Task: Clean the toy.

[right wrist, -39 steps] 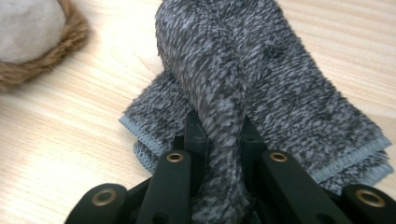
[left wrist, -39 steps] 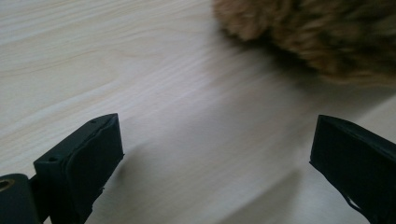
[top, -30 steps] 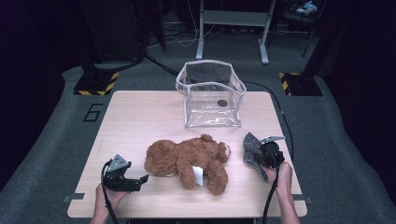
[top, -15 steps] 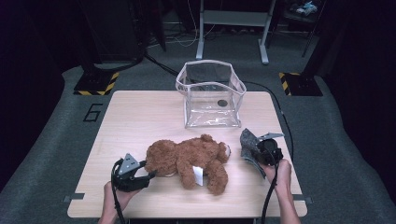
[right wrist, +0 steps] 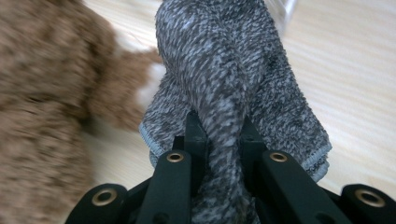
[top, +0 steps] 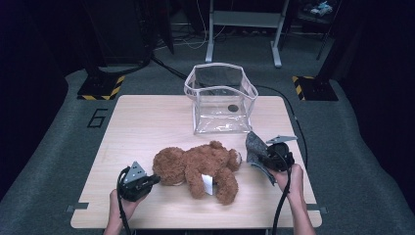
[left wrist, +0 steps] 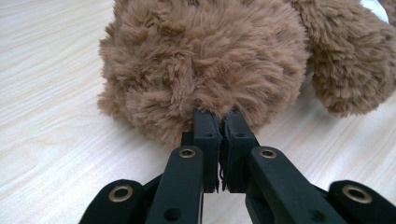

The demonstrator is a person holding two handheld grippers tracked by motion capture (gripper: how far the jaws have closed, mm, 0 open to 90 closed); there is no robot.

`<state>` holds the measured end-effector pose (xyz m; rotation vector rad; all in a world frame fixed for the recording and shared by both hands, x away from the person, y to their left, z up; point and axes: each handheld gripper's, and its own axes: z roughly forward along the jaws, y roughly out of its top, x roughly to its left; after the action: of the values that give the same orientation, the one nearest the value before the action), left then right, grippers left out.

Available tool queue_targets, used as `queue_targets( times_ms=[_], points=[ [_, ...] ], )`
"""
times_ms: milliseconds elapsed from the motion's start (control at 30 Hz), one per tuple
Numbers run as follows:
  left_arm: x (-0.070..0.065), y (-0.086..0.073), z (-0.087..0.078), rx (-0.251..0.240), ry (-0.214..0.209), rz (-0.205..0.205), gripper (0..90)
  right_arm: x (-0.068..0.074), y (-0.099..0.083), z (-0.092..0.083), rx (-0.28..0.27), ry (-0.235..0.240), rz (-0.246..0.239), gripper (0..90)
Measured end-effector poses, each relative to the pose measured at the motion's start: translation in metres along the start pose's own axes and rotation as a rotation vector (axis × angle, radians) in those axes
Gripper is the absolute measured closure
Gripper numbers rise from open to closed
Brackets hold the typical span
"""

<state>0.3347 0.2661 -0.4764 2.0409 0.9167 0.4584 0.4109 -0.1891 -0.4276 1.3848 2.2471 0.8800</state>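
Lab: hazard-striped floor blocks (top: 101, 88), metal stand (top: 243, 30)

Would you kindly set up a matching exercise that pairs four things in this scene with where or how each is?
1. teddy bear
2. grey cloth
3. clear bag
4. left claw

a. stands open at the table's far side
b. pinched in the right claw
c. lies at the table's middle
d. closed on brown fur

Pairs: 1-c, 2-b, 3-a, 4-d

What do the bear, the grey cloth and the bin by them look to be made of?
Teddy bear: shaggy brown plush, matte, long fibres. Grey cloth: knitted, flecked yarn, likely a sock, with stitched hems. Bin: clear soft plastic, seemingly vinyl, glossy, with wavy, white-trimmed walls.
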Motion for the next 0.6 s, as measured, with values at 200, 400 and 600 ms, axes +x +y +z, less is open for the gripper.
queue_targets(
  times_ms=[200,400,600],
  points=[
    [0.000,-0.002,0.001,-0.009,-0.002,0.002,86.4,0.020,0.019,-0.013,-0.036,0.072,-0.036,79.7],
    [0.001,-0.001,0.000,0.003,-0.010,0.020,86.4,0.050,0.042,-0.018,-0.062,0.151,-0.101,79.7],
    [0.001,-0.001,0.000,0.008,-0.013,0.027,86.4,0.082,0.065,-0.008,-0.052,0.226,-0.193,79.6]
  ],
)
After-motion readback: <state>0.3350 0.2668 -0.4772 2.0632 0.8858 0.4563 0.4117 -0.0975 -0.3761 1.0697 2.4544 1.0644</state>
